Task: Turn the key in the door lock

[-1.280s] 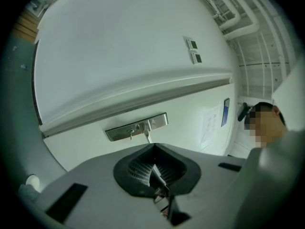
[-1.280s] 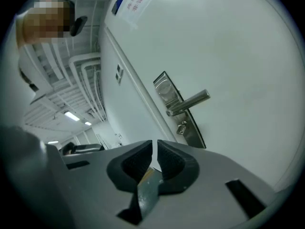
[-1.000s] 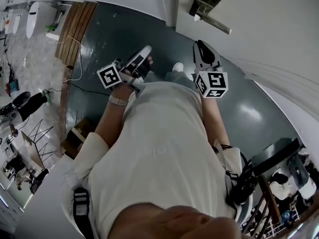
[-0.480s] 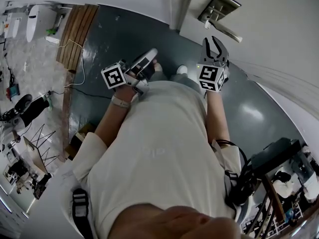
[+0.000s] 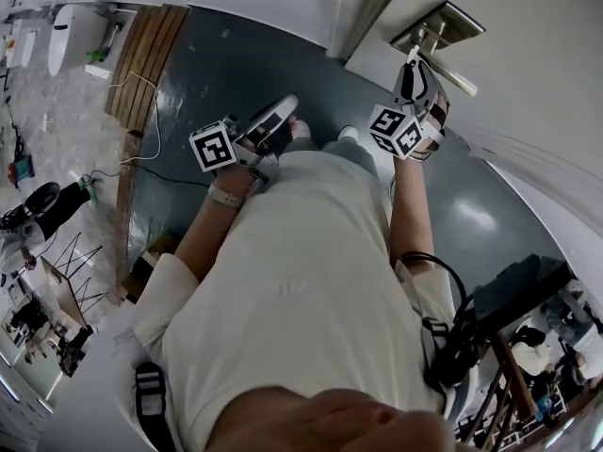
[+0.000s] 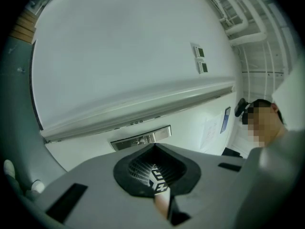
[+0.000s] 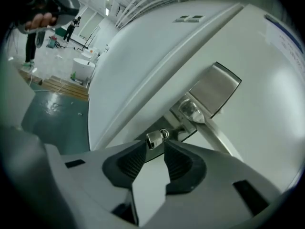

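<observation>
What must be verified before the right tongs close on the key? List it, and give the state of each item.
1. Key seated in the lock below the lever handle: ok.
2. Right tongs open: ok. The jaws have just been opening and stand apart.
3. Key lined up with the gap: ok. Its head sits between the tips, and the pads are not pressing on it.
4. Key deep enough between the pads for a firm grip: not ok, it is only at the tips.
5. Left tongs out of the way: ok, shut and held off to the side.
6. Which way the key must turn: cannot tell.
</observation>
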`<act>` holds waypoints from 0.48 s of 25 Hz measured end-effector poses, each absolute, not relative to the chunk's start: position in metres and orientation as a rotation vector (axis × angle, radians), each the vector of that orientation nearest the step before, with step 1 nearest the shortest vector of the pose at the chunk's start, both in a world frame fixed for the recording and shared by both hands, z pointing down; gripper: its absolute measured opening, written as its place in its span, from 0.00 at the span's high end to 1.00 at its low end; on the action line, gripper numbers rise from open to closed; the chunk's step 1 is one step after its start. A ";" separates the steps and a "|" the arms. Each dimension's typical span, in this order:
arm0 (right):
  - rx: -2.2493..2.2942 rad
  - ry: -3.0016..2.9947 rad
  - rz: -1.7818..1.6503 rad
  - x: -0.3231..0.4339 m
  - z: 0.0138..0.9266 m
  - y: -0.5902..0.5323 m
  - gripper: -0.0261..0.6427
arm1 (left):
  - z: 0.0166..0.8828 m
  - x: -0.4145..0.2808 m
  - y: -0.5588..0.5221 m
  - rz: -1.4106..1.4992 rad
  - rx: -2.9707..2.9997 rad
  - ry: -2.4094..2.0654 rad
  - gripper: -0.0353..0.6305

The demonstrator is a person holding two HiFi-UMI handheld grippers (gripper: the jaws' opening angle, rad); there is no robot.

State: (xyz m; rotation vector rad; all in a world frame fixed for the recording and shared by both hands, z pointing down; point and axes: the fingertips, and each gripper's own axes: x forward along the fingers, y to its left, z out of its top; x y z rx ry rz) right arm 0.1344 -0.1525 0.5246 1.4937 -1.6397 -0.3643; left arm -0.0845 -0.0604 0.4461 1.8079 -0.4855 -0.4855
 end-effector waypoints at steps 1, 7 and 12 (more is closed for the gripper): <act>1.500 -1.620 -0.384 0.137 0.523 -0.154 0.81 | 0.445 -0.086 -0.060 -0.485 1.808 -0.488 0.94; 1.537 -1.537 -0.453 0.144 0.517 -0.161 0.81 | 0.439 -0.090 -0.056 -0.469 1.846 -0.494 0.94; 1.624 -1.472 -0.487 0.153 0.509 -0.165 0.81 | 0.438 -0.088 -0.056 -0.434 1.871 -0.482 0.94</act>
